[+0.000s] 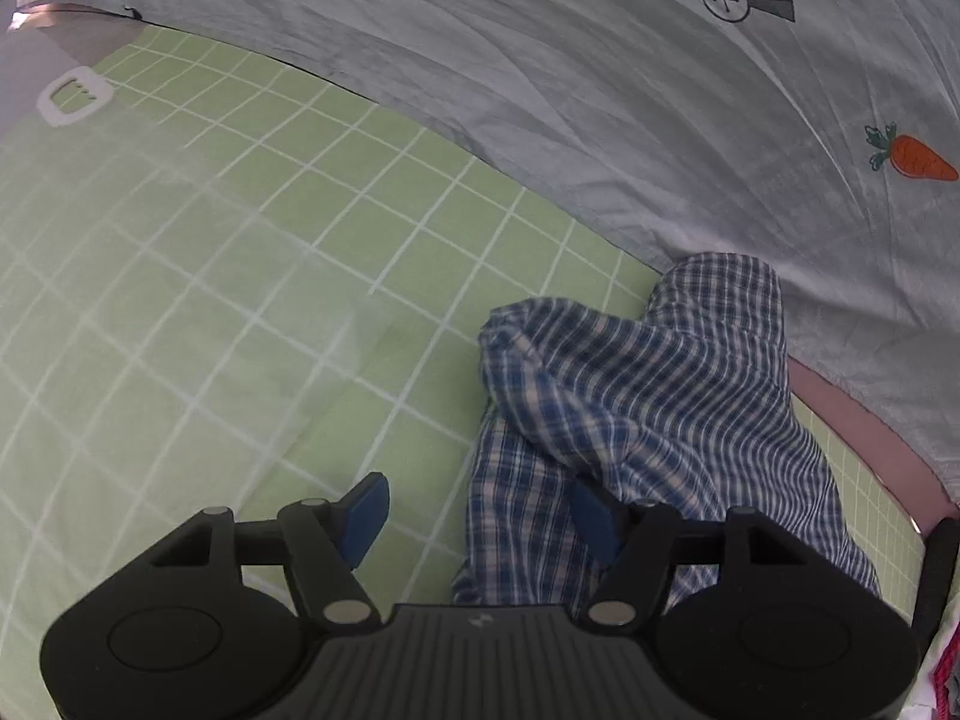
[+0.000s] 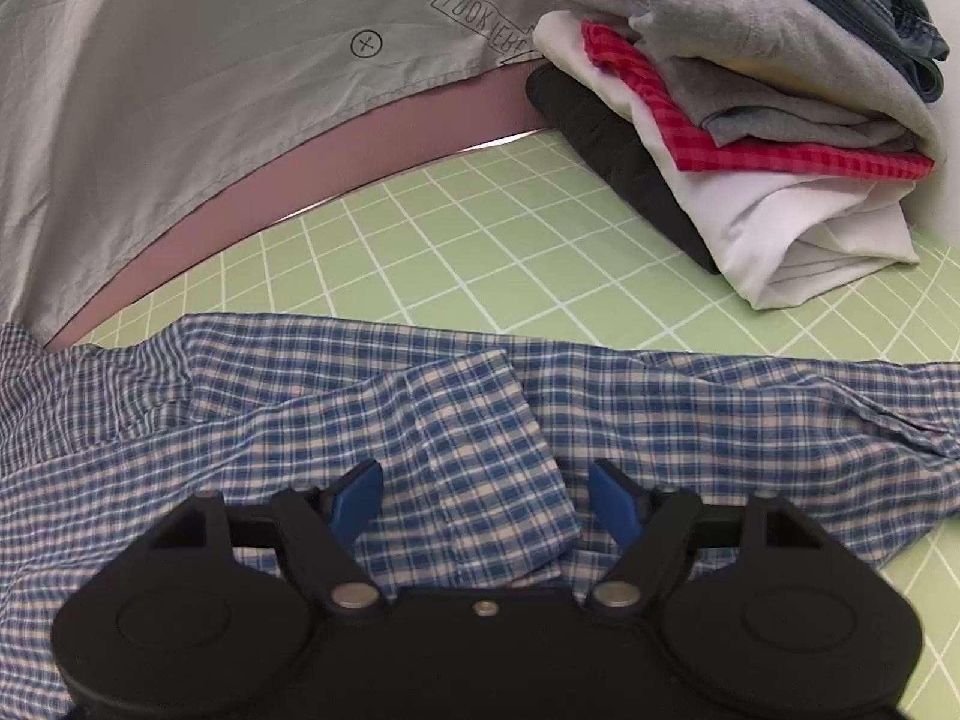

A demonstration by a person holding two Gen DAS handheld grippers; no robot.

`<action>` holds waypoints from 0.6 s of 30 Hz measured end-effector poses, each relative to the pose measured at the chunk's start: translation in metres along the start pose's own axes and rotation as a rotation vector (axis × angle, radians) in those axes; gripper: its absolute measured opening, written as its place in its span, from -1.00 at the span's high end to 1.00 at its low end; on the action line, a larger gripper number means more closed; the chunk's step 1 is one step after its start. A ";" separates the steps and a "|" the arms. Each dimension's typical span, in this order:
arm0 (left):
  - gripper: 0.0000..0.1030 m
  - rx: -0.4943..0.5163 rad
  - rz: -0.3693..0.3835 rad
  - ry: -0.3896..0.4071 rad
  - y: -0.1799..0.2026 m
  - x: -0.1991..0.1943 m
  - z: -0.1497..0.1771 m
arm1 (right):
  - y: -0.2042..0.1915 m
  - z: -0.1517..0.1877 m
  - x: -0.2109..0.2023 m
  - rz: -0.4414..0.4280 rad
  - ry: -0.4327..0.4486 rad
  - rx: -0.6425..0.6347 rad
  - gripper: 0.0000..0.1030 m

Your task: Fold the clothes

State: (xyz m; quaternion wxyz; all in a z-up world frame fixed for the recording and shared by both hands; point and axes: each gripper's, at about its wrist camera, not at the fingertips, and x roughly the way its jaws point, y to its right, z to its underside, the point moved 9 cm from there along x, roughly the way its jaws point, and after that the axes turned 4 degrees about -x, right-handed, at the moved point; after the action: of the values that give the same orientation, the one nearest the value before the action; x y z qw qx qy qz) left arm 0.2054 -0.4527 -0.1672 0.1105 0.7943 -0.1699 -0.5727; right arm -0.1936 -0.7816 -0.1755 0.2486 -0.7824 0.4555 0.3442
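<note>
Grey sheet (image 2: 180, 120) bears a boxed stamp reading "LOOK HERE" (image 2: 486, 21), seen upside down, beside a circled cross (image 2: 366, 44); in the left wrist view the same sheet (image 1: 540, 90) shows a circled cross with a handle (image 1: 747, 0) and a carrot print (image 1: 915, 156).

Left gripper (image 1: 480, 519): pointed steeply downward, blue pads spread apart, nothing pinched between them.
Right gripper (image 2: 486, 501): angled downward, blue pads held wide apart, gripping nothing.
Hands, arms: out of view.
</note>
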 end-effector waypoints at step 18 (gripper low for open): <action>0.97 0.064 0.049 0.083 0.041 0.020 -0.040 | -0.013 -0.035 0.000 0.012 0.064 -0.157 0.89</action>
State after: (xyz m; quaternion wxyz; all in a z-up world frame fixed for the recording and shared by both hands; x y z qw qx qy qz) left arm 0.2428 -0.4988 -0.1571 0.1060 0.8160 -0.2026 -0.5309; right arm -0.1709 -0.8003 -0.1524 0.1698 -0.8073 0.4395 0.3553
